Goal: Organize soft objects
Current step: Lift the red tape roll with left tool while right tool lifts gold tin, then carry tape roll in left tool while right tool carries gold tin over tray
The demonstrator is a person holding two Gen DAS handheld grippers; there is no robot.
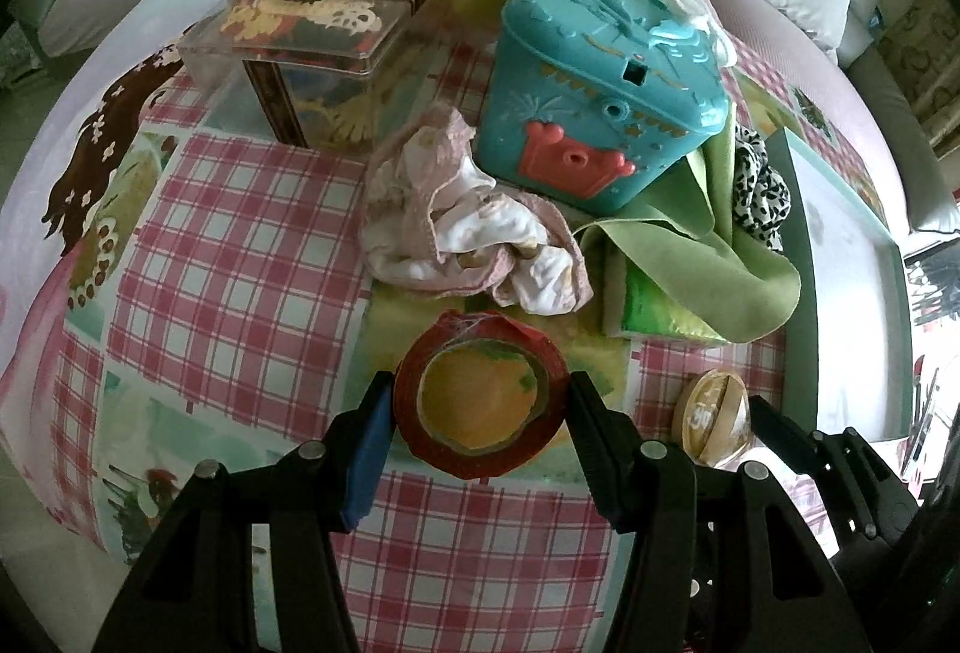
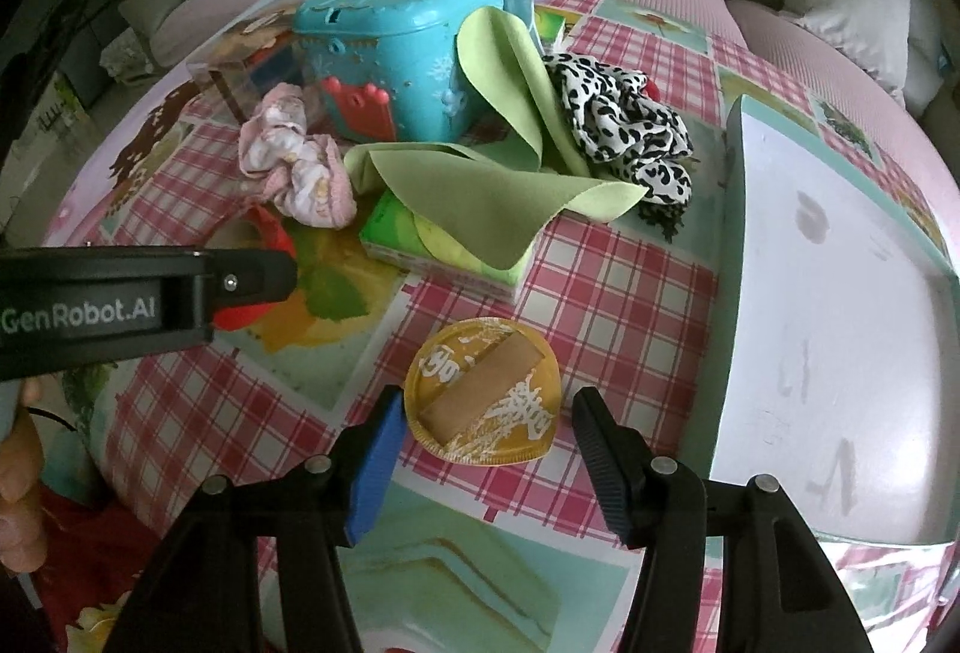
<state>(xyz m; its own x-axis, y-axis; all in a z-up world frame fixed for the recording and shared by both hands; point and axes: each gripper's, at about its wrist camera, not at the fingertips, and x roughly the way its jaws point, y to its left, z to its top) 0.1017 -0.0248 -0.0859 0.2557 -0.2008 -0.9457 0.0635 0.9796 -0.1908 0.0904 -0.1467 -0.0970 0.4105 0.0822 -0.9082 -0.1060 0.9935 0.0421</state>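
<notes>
Near you on the checked tablecloth (image 2: 630,293), your left gripper (image 1: 480,413) clamps the red tape roll (image 1: 480,401); your right gripper (image 2: 486,413) stands open around the yellow puff (image 2: 483,392), pads clear.

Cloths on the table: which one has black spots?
The black-and-white spotted cloth, bunched up beside the white tray. The green cloth is plain, and the crumpled pink-and-white cloth has no black spots.
</notes>
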